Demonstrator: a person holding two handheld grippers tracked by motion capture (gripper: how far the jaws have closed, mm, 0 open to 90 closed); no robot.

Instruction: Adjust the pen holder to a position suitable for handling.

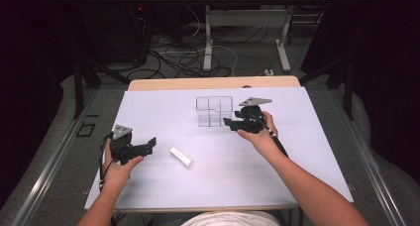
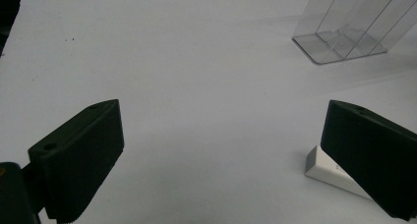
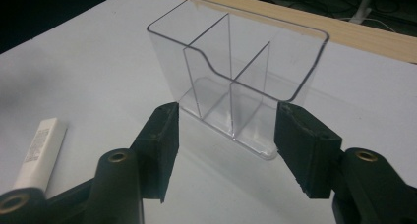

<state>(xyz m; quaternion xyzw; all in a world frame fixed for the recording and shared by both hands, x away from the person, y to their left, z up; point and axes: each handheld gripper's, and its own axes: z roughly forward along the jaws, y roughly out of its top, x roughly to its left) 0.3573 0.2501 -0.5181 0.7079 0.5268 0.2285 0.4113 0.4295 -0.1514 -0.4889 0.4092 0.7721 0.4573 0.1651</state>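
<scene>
Grey floor (image 1: 233,62) (cables (image 1: 173,55) strewn) lies beyond the white-covered table (image 1: 297,151).

High view looks down; both gripper views closely share the clear organizer (image 3: 236,81).

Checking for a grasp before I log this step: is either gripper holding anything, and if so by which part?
Nothing is held. The right gripper is open just in front of the clear organizer; the left gripper is open beside the white tube.

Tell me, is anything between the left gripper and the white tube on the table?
Nothing visible is. The left gripper is open, and bare white table separates it from the white tube, which lies flat.
</scene>
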